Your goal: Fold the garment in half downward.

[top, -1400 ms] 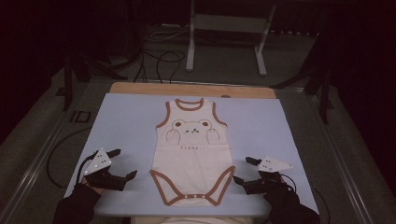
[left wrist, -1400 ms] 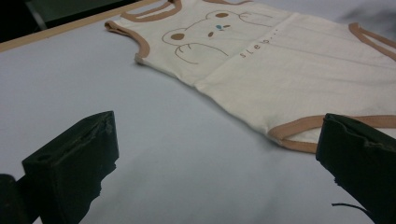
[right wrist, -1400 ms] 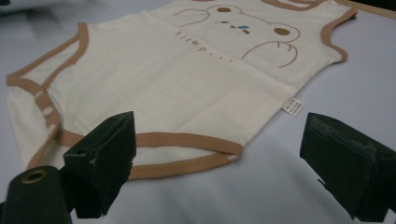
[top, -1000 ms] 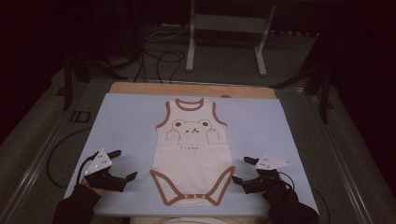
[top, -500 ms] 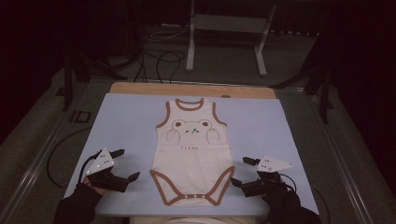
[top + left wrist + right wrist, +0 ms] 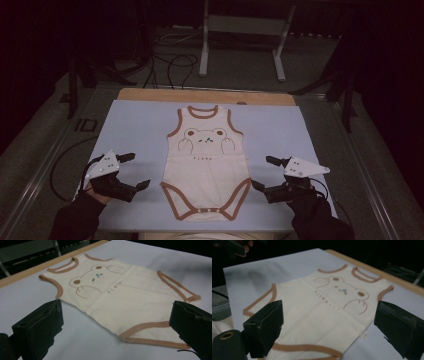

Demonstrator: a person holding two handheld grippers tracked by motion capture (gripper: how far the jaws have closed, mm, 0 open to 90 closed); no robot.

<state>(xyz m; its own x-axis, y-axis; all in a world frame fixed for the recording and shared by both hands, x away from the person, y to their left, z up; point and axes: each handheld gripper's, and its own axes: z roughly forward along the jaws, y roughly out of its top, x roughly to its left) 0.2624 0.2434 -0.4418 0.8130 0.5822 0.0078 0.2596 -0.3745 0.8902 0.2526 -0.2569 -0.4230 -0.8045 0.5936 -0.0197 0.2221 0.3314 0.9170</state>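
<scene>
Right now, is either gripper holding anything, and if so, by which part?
Nothing is held. The left gripper and right gripper are both open, apart from the bodysuit, which lies flat on the mat between them.

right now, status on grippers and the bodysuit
Left hand-held gripper open, right hand-held gripper open, both empty. Bodysuit flat on the mat, untouched. Nothing in the way.
</scene>
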